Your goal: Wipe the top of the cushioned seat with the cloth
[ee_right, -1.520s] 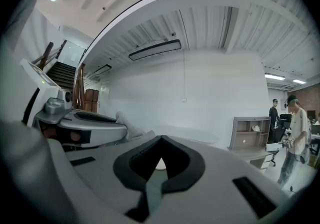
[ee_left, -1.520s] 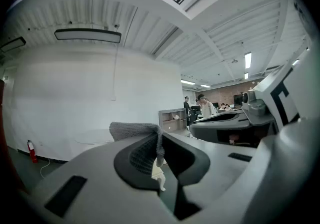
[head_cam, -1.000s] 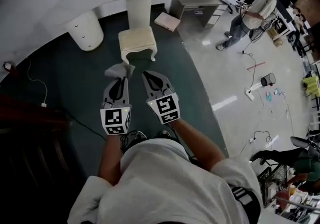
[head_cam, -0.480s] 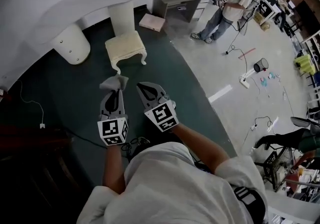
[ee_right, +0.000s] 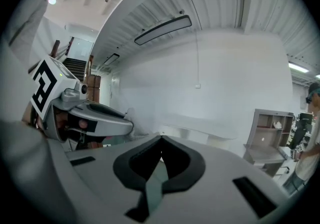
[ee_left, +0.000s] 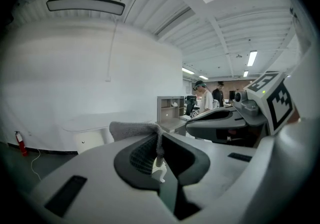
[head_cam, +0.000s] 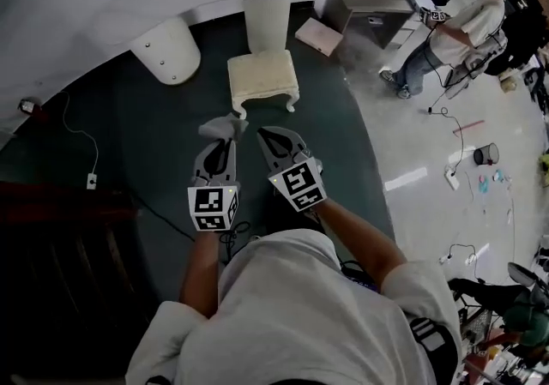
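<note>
We hold the left gripper [head_cam: 222,144] out in front of us, its jaws pressed together on a fold of the small grey knitted cloth [head_cam: 223,127], which bunches past the tips toward twelve o'clock. The pinch sits on one edge, so most of the fabric stays free, which we judge handy for spreading it as a wiping pad. The right gripper [head_cam: 267,134], just beside the left at three o'clock, has its jaws closed tip to tip with nothing between them. It seems to have no job yet beyond keeping clear.

The cream cushioned seat with curved white legs [head_cam: 262,73] stands on the dark green carpet [head_cam: 154,147] at about one o'clock from the cloth, and neither gripper touches it. Its top is bare. We are standing with both tools held above the floor, so wiping has not begun. The next move, we judge, calls for stepping closer and lowering the cloth flat onto the cushion. One risk is that so thin a pinch lets the cloth slip once it drags.
</note>
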